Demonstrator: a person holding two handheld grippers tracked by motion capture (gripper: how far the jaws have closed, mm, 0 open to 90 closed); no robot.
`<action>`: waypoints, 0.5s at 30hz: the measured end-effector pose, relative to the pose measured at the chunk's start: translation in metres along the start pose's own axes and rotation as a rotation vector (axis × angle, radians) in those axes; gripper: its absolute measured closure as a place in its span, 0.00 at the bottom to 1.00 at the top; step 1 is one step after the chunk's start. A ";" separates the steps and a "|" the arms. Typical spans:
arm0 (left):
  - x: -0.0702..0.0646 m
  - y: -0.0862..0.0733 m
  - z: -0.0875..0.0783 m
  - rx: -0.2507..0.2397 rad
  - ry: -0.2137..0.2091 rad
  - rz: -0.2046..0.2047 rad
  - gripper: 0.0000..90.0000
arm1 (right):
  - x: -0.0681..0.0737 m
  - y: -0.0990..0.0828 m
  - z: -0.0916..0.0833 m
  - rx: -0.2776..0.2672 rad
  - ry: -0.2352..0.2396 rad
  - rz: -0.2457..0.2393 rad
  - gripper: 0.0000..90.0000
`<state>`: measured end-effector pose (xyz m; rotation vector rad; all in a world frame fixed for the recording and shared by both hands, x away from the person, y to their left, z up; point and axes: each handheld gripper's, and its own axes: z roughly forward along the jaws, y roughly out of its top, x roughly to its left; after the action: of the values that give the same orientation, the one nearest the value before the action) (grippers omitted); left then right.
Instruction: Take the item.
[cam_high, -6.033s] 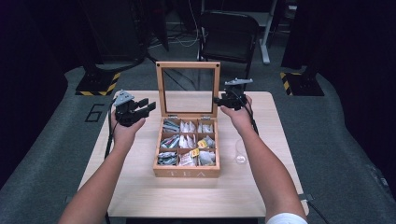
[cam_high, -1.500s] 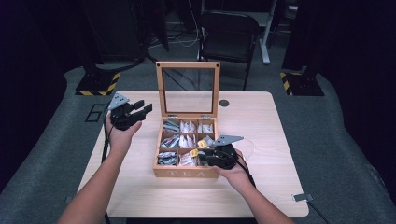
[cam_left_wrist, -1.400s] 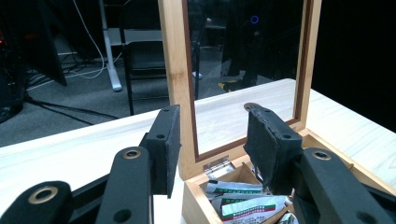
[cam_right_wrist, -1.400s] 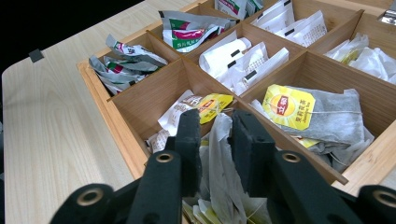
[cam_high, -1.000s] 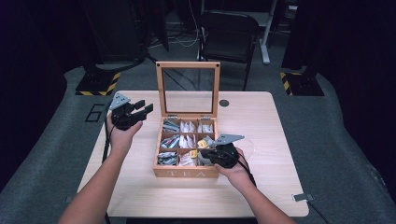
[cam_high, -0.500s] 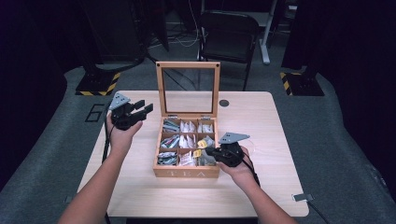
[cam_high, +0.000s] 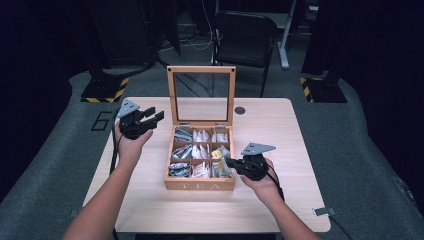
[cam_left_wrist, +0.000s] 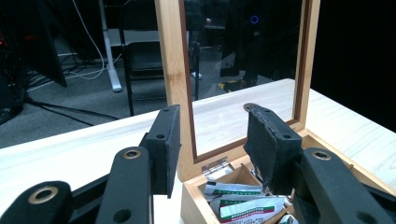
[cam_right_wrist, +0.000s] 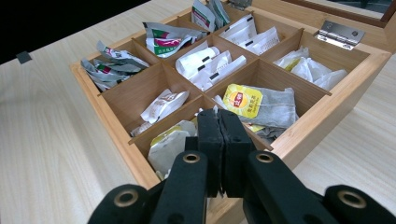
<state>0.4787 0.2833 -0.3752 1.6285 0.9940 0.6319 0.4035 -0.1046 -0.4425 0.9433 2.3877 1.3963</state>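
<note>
The right claw (cam_right_wrist: 218, 122) has its two black foam-faced pads pressed flat together, and whether the thin edge of a tea bag (cam_right_wrist: 261, 105) is pinched between them cannot be told. That bag lies just past the tips: a grey, gauzy, soft pouch with a round yellow and red label, resting in the box's middle compartment on the side nearest this claw. In the high view the same claw (cam_high: 231, 162) reaches over the right wall of the box (cam_high: 200, 185), and the bag (cam_high: 218, 154) is only a small yellow spot.

The box is pale wood, square, cut into nine compartments by thin slats. The right gripper view shows what fills them: crinkled foil sachets, white paper envelopes with black marks, and green and red printed packets. A steel hinge (cam_right_wrist: 340, 32) sits at the back edge.

The left claw (cam_left_wrist: 212, 140) stands part open with nothing between its pads, which are rough, dark and worn at the corners. It is held beside the upright lid (cam_left_wrist: 175, 70), a wooden frame around a clear pane. In the high view it hovers (cam_high: 150, 116) left of the box, above the bench (cam_high: 280, 200), whose top is light wood grain.
</note>
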 end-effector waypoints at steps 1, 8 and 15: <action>0.000 0.000 0.000 0.000 0.000 0.000 0.61 | 0.001 0.000 -0.001 -0.001 0.001 0.001 0.98; 0.000 0.001 0.000 -0.002 -0.002 0.000 0.61 | 0.002 0.000 -0.006 -0.003 0.018 0.004 0.99; -0.001 0.002 0.000 -0.001 -0.004 0.000 0.61 | 0.002 0.001 -0.009 -0.013 0.028 -0.001 1.00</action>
<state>0.4791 0.2819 -0.3732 1.6279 0.9909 0.6291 0.3983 -0.1089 -0.4365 0.9249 2.3961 1.4315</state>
